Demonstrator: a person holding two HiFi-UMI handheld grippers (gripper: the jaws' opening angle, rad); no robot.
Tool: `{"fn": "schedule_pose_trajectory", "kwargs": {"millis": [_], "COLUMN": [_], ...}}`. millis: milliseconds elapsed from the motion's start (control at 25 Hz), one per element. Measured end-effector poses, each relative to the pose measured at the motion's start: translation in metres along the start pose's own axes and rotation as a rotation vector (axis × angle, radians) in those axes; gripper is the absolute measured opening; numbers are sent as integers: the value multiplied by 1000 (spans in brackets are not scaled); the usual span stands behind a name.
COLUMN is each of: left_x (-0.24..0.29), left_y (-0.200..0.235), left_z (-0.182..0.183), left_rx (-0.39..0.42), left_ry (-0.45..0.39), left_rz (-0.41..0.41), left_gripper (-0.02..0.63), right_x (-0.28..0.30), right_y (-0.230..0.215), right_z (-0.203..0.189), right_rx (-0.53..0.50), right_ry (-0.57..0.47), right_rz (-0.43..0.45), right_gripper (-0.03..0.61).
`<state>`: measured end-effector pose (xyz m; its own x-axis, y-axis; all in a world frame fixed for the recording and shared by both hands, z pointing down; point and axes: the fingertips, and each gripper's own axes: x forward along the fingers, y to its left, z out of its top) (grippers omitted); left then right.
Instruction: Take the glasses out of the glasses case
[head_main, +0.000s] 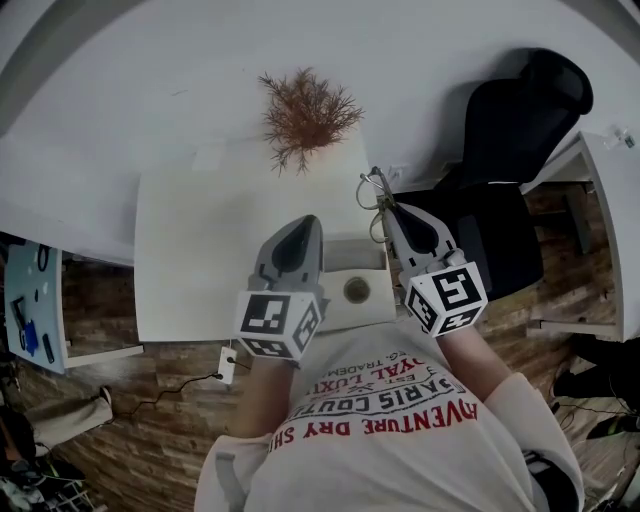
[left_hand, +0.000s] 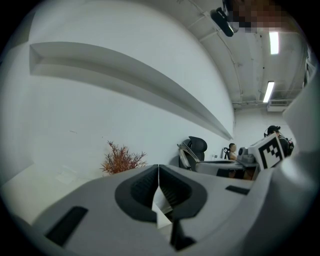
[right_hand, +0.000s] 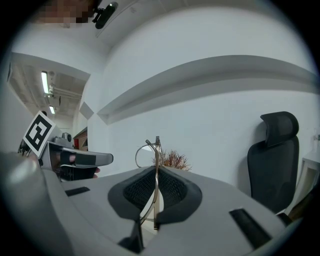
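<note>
Looks down, in the head view, on a white table with a dried plant at its far edge and a black chair off to the right. Finds the right gripper pinched narrow on the glasses, lifted clear and well out of what appears to be the glasses case, a pale box lying on the table between the two tools. Puts the left gripper just beside that box, touching nothing that can be made out. Reads only scraps of upside-down print on the shirt, "VENTURE DRY" and "ARIS COUT"; the marker cubes carry black-and-white squares, no words. Turns to the left gripper view: jaws brought together at the tips, gripping nothing, with just a pale sliver showing low in the gap, probably the table behind. Turns to the right gripper view: pads closed on the thin metal frame, one lens ring standing up above the tips, the left gripper off to the left. Judges the task nearly finished, yet risky: so slim a hold on springy wire could let the frame swivel or slide out on any quick tilt, squeezing harder could bend it, and swinging left could knock the lens against the other tool.
</note>
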<state>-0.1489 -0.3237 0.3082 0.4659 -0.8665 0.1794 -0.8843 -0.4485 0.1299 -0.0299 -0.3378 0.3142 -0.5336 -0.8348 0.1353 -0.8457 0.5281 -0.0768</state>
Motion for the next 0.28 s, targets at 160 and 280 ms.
{"fn": "schedule_pose_trajectory", "kwargs": {"millis": [160,280], "left_x": [2,3], "left_y": [2,4], "left_z": [0,2], "left_rx": [1,7], "left_ry": [1,-1], "left_rz": [5,7], "left_gripper": [8,8], "right_x": [3,6], "right_y": [0,1], "right_z": [-2,-2], "right_rx": [4,6], "right_ry": [6,3], "right_rz": [7,10], "right_gripper": [28,28]}}
